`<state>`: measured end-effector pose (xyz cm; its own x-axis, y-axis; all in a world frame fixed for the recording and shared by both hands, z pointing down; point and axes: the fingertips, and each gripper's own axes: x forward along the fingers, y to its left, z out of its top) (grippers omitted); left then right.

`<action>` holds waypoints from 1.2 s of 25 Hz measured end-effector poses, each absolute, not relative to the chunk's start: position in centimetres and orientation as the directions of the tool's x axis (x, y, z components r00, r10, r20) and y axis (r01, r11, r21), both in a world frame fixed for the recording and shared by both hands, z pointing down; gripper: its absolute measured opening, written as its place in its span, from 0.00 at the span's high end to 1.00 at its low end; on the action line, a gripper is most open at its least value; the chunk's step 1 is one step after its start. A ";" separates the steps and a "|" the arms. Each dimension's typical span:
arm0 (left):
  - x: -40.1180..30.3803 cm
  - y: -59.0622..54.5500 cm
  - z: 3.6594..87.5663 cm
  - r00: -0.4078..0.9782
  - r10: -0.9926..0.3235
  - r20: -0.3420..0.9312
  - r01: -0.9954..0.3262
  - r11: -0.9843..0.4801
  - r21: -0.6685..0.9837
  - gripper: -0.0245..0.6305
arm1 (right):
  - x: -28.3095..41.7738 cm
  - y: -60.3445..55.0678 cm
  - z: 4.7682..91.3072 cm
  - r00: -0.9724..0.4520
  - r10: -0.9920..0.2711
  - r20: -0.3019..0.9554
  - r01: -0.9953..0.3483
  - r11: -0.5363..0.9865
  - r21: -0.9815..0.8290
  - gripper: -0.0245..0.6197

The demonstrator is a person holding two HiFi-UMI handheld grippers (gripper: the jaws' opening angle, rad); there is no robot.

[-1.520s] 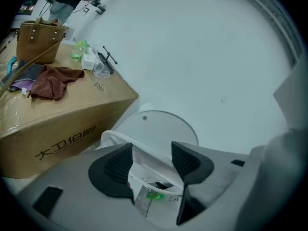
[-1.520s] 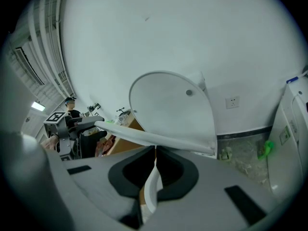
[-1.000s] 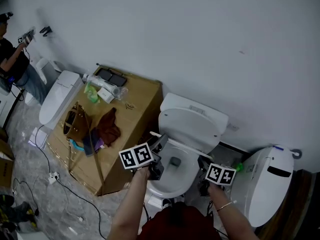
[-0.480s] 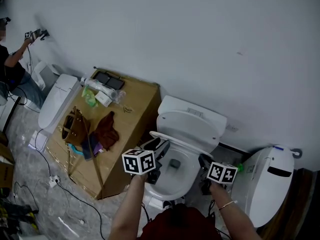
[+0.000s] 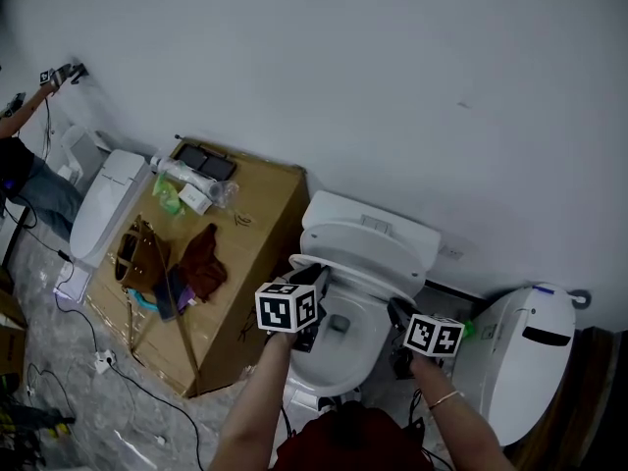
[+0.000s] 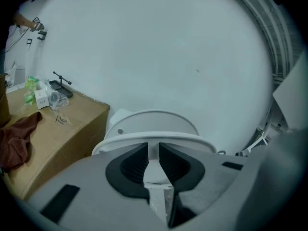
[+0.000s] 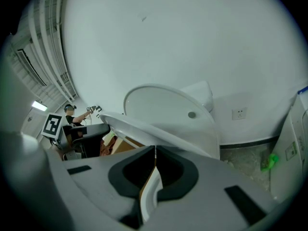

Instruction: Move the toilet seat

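A white toilet stands against the wall, its lid (image 5: pixel 368 241) up and its seat (image 5: pixel 345 275) lifted partway over the bowl (image 5: pixel 339 351). My left gripper (image 5: pixel 312 292) is at the seat's left front rim. In the left gripper view the jaws (image 6: pixel 153 150) are closing, with the white rim (image 6: pixel 154 137) pinched between the pads. My right gripper (image 5: pixel 395 317) is at the seat's right side. It is shut (image 7: pixel 154 153) on the seat's thin edge (image 7: pixel 144 129), which runs off to the upper left.
A large cardboard box (image 5: pixel 250 253) lies left of the toilet with a brown bag, a cloth and bottles on it. Another toilet (image 5: pixel 108 199) stands beyond it, and a third (image 5: pixel 520 361) at the right. A person (image 5: pixel 20 165) works at the far left. Cables (image 5: pixel 108 356) cross the floor.
My left gripper has moved up and right onto the seat's rim and its jaws have narrowed around it. The right gripper has hardly moved.
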<state>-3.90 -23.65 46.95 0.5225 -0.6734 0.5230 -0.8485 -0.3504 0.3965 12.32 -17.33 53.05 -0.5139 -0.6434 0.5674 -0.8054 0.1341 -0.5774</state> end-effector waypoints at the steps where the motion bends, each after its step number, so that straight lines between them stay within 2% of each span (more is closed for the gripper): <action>1: -3.7 -23.9 47.0 0.518 -0.673 0.528 -0.852 -0.354 0.384 0.83 | 12.4 -17.5 53.0 -0.512 -0.645 0.567 -0.807 0.137 -0.574 0.92; 11: -2.2 -26.7 46.8 0.499 -0.680 0.538 -0.866 -0.380 0.324 0.88 | 13.3 -20.0 52.8 -0.482 -0.657 0.581 -0.837 0.149 -0.526 0.92; 30: -0.3 -29.8 47.9 0.485 -0.667 0.565 -0.874 -0.395 0.283 0.88 | 14.3 -23.0 53.0 -0.441 -0.652 0.617 -0.884 0.198 -0.423 0.92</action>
<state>-0.25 -29.78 47.85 0.4848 -0.6674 0.5653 -0.8739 -0.3955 0.2825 14.26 -23.03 53.01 -0.4412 -0.6516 0.6170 -0.8842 0.1979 -0.4232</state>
